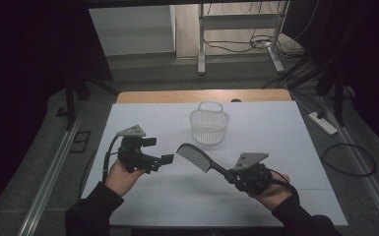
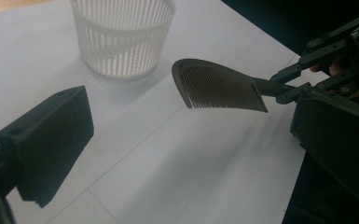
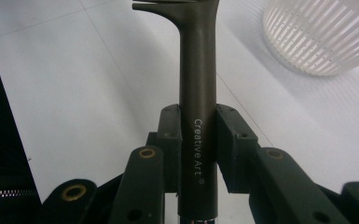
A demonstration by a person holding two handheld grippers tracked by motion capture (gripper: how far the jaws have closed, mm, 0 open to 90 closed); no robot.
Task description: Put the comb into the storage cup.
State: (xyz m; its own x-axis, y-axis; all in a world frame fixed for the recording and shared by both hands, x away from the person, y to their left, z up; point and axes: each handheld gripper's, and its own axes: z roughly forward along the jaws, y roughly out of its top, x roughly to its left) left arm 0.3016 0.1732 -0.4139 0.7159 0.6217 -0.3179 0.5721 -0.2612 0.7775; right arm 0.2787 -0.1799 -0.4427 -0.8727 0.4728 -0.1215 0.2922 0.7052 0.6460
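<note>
Grippers face each other above the white table sheet (image 1: 142, 196) in the high view: the left gripper (image 1: 161, 151) hangs with jaws apart and nothing between them, while the right gripper (image 1: 233, 175) clamps the handle of a dark plastic comb (image 1: 197, 157), whose toothed head points up and left, clear of the sheet. A white slatted plastic basket (image 1: 209, 127) stands beyond them, well apart.

Left gripper view: the comb (image 2: 219, 86) hovers between that gripper's wide-spread jaws, touching neither; the basket (image 2: 121, 35) sits behind.

Right gripper view: both pads (image 3: 170, 140) press the comb's handle (image 3: 198, 93), printed "Creative Art".
</note>
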